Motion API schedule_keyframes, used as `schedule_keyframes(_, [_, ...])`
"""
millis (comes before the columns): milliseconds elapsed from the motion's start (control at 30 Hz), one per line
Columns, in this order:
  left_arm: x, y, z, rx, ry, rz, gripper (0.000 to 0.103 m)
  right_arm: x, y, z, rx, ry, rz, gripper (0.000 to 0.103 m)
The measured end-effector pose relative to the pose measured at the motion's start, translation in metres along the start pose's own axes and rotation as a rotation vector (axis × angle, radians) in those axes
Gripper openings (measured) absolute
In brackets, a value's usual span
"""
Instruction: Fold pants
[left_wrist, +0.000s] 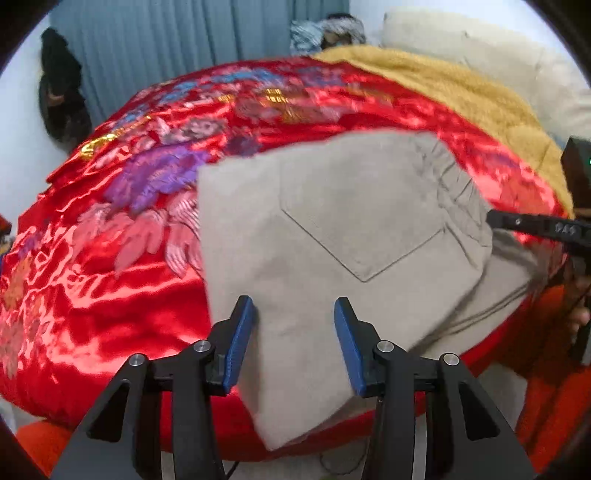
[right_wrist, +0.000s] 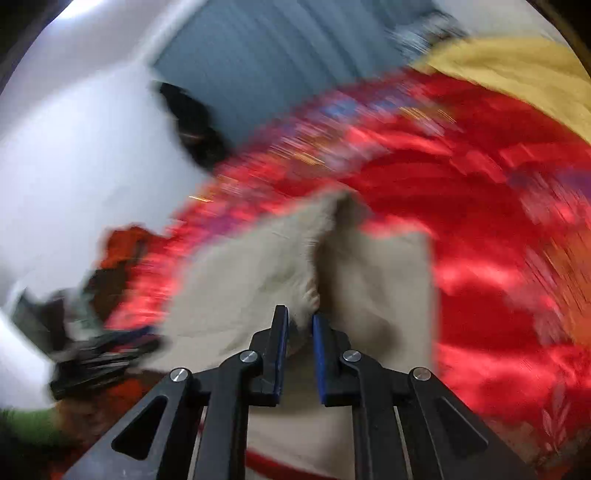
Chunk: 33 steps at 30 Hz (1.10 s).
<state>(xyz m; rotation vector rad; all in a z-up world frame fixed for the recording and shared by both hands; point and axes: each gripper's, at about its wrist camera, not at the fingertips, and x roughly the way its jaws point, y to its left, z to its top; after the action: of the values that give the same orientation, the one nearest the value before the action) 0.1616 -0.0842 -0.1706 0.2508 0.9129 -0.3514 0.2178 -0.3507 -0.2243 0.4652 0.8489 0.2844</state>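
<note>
bright even light; glare on the red satin bedspread (left_wrist: 110, 295); right view heavily motion-blurred, fisheye edges dark.

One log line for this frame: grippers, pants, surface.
left gripper: open over pants | right gripper: shut on pants, view blurred | pants: partly folded, pocket up | surface: red quilt

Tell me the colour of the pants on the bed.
The pants are a plain greyish beige; the left wrist view shows this best.

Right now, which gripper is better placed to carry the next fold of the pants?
Right, probably. The right gripper is nearly closed on a raised bunch of the pants; the left gripper hangs open, holding nothing.
</note>
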Motion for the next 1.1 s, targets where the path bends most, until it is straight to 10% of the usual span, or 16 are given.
schedule_keyframes(167, [0.002, 0.005, -0.001, -0.034, -0.002, -0.021, 0.048, -0.018, -0.015, -0.007, 0.087, -0.013, 0.014, 0.057])
schedule_keyframes(467, [0.003, 0.001, -0.003, -0.015, -0.011, -0.011, 0.049, 0.025, -0.023, 0.000, 0.213, 0.038, 0.131, 0.058])
schedule_keyframes(600, [-0.009, 0.007, 0.005, -0.035, 0.002, -0.023, 0.051, 0.020, -0.026, 0.007, 0.239, 0.003, 0.152, 0.023])
schedule_keyframes(767, [-0.064, 0.016, 0.024, -0.089, -0.140, -0.080, 0.062, -0.051, 0.015, 0.014, 0.176, -0.146, 0.203, 0.021])
schedule_keyframes(933, [-0.055, -0.004, 0.020, -0.030, -0.129, -0.110, 0.062, -0.074, 0.014, -0.017, 0.199, -0.113, -0.042, 0.021])
schedule_keyframes(1000, [-0.019, -0.015, 0.008, 0.007, -0.026, -0.096, 0.034, -0.054, -0.005, -0.038, 0.236, -0.012, -0.154, 0.021])
schedule_keyframes(1100, [0.018, -0.022, -0.007, 0.057, 0.067, -0.044, 0.031, -0.040, -0.024, -0.049, 0.306, 0.029, -0.140, 0.026])
